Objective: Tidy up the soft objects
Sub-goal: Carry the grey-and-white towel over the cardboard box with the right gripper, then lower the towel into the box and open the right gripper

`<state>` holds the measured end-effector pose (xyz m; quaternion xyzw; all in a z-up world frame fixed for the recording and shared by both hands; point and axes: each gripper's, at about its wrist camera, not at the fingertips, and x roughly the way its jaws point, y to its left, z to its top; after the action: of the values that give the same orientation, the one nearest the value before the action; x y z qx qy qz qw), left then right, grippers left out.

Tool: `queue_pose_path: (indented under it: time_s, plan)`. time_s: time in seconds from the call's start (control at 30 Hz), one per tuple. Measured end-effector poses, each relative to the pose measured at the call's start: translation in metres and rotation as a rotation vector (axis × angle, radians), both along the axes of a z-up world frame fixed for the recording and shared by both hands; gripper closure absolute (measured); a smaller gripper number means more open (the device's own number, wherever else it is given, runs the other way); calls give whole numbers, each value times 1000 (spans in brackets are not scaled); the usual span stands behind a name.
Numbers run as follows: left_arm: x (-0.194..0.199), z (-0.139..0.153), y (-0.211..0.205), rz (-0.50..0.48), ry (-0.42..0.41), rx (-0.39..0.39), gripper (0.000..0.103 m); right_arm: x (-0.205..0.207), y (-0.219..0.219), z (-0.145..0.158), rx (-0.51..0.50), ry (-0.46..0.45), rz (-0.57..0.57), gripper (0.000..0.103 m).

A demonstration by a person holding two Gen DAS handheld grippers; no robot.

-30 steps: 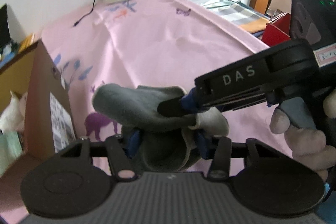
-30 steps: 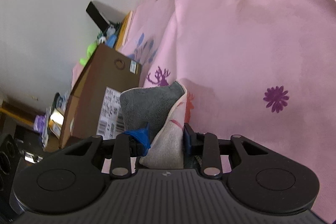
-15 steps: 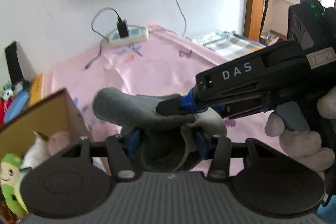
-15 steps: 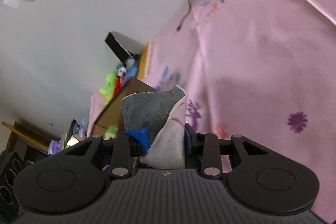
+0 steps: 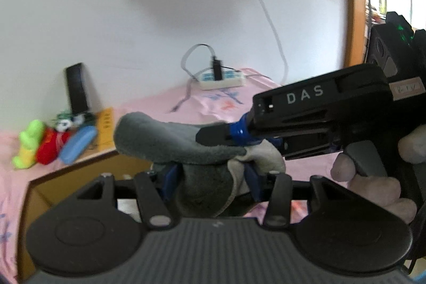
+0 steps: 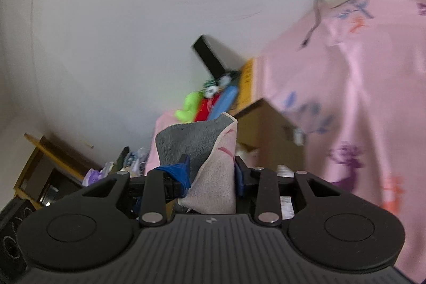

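A folded grey cloth (image 5: 170,143) with a pale pink underside hangs in the air between both grippers. In the left wrist view my left gripper (image 5: 210,175) is shut on its lower fold. My right gripper (image 5: 221,140) comes in from the right, held by a hand (image 5: 372,177), and pinches the cloth's top edge. The right wrist view shows the same cloth (image 6: 202,148) standing up between the right gripper's (image 6: 210,164) blue pads, which press on it. An open cardboard box (image 5: 80,177) lies below and left of the cloth.
A pink patterned sheet (image 5: 226,103) covers the table. A white power strip (image 5: 221,79) with a cable sits at the wall. Green and red plush toys (image 5: 29,143), a blue case and a black upright block (image 5: 77,89) lie behind the box (image 6: 266,124).
Both grippers have lifted the cloth together and tilted upward. The wall and the toys behind the box have come into sight, and the box has sunk lower in both views.
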<state>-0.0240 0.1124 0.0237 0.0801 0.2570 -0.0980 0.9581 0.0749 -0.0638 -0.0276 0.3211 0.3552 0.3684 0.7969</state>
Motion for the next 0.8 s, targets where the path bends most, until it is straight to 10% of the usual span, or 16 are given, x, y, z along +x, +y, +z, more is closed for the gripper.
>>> queue_pose_path:
  time_s: [0.8]
  plan:
    - [-24,-28,165,292,86,-13,52,3,188,-21,-70,12,234,83]
